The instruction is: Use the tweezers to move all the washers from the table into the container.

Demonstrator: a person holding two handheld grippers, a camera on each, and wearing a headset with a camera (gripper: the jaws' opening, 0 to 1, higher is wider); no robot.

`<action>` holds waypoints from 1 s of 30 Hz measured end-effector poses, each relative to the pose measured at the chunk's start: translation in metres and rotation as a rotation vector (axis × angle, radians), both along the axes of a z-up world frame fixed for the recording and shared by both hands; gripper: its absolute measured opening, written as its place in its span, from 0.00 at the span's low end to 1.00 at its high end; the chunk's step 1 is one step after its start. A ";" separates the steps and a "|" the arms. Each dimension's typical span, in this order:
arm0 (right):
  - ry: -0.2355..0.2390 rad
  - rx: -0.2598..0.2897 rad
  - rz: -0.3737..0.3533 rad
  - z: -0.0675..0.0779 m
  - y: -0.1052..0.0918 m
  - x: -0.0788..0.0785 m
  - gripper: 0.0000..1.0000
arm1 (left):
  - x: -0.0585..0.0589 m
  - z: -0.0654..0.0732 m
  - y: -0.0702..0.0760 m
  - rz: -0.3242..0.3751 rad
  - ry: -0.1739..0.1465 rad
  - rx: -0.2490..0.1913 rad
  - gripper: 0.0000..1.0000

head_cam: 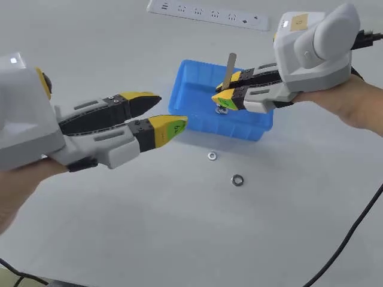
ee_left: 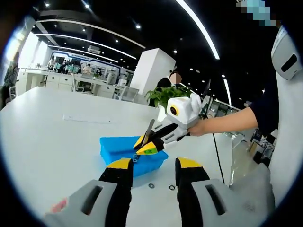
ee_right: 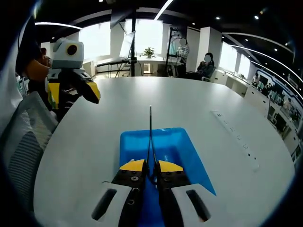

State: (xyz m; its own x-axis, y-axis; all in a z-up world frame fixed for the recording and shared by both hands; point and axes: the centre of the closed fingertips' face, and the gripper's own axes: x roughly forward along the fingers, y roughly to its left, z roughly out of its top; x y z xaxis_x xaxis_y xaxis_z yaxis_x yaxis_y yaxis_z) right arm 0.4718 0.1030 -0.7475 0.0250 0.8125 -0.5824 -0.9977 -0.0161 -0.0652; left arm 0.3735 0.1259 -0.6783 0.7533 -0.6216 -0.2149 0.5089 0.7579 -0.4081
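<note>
**Tweezers held over the container, a washer about to drop**

Your right gripper [head_cam: 230, 88] is clenched on the tweezers [head_cam: 229, 69], with the tips pointing down inside the blue container [head_cam: 239, 128]. That way, what looks like a washer [head_cam: 222, 109] at the tips should fall within the walls, not onto the table [head_cam: 179, 227]. Two more washers wait on the table in front of the container, one [head_cam: 212, 156] near its wall and the other [head_cam: 237, 179] closer to you. Your left gripper [head_cam: 170, 110] hangs released and empty beside the container, out of the tweezers' way.
</note>
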 end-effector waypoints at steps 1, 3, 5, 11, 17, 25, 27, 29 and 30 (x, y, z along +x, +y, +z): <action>-0.003 0.000 -0.001 0.000 0.000 0.000 0.10 | 0.001 0.000 -0.001 -0.005 -0.001 -0.004 0.36; -0.002 0.002 -0.001 0.000 0.001 0.000 0.10 | 0.004 0.003 0.000 -0.007 -0.062 0.034 0.27; -0.007 0.001 -0.004 -0.001 0.001 0.000 0.10 | 0.005 0.003 -0.001 -0.017 -0.090 0.086 0.23; -0.008 0.000 0.005 -0.005 0.004 -0.003 0.10 | 0.004 -0.004 -0.005 -0.055 -0.067 0.128 0.24; -0.010 -0.006 0.007 -0.008 0.003 -0.004 0.10 | 0.000 -0.008 -0.006 -0.068 -0.052 0.155 0.27; -0.005 -0.003 -0.005 -0.009 0.000 -0.002 0.10 | -0.001 -0.009 -0.012 -0.076 -0.047 0.165 0.29; -0.010 -0.009 -0.006 -0.010 -0.001 -0.002 0.10 | -0.002 -0.010 -0.013 -0.089 -0.048 0.180 0.29; -0.003 -0.004 -0.009 -0.010 -0.001 -0.003 0.10 | -0.002 -0.010 -0.013 -0.096 -0.049 0.189 0.29; -0.005 -0.004 -0.009 -0.010 -0.001 -0.003 0.10 | -0.001 -0.010 -0.013 -0.096 -0.051 0.189 0.29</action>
